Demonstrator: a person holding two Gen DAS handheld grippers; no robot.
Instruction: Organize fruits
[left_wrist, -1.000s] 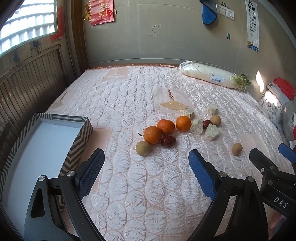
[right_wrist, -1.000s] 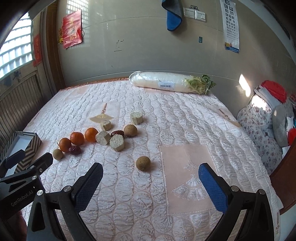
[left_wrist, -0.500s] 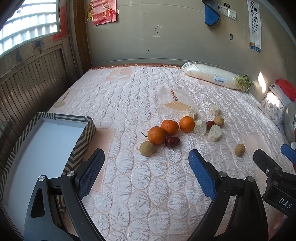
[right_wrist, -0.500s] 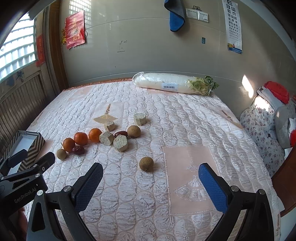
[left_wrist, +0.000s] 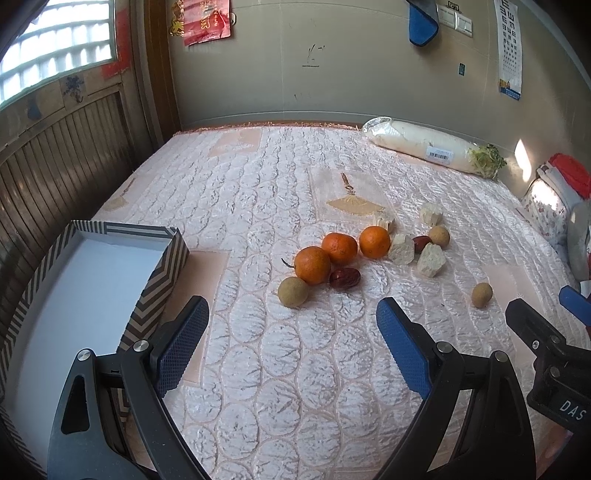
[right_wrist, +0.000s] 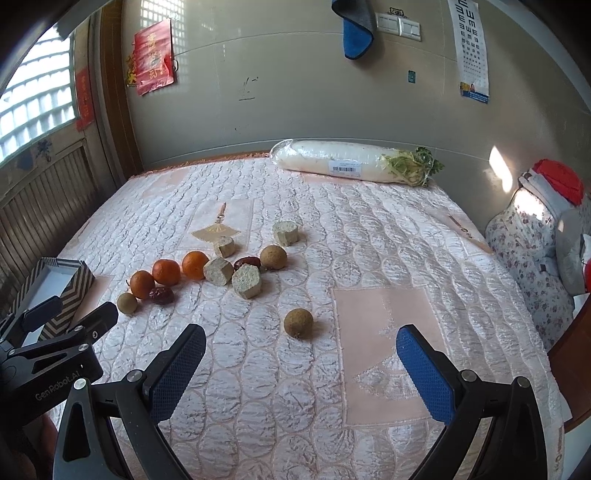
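Observation:
Three oranges (left_wrist: 313, 264) (right_wrist: 166, 271) lie in a row on the quilted bed with a red date (left_wrist: 345, 278) and a tan longan (left_wrist: 292, 291) beside them. A lone longan (right_wrist: 298, 322) (left_wrist: 481, 294) lies apart to the right. Several pale cut chunks (right_wrist: 246, 281) and another date (right_wrist: 248, 262) lie behind. My left gripper (left_wrist: 291, 345) is open and empty, just short of the near longan. My right gripper (right_wrist: 301, 371) is open and empty, just short of the lone longan. A striped box (left_wrist: 159, 273) with a white inside sits at the left.
A wrapped white radish (right_wrist: 347, 166) lies along the far wall. Floral pillows (right_wrist: 532, 254) are at the right edge. A wooden slatted wall (left_wrist: 66, 155) borders the bed on the left. The right gripper shows in the left wrist view (left_wrist: 546, 343).
Both grippers have drifted slightly forward towards the fruit, which looks a little nearer. Both stay open and empty. No fruit has moved.

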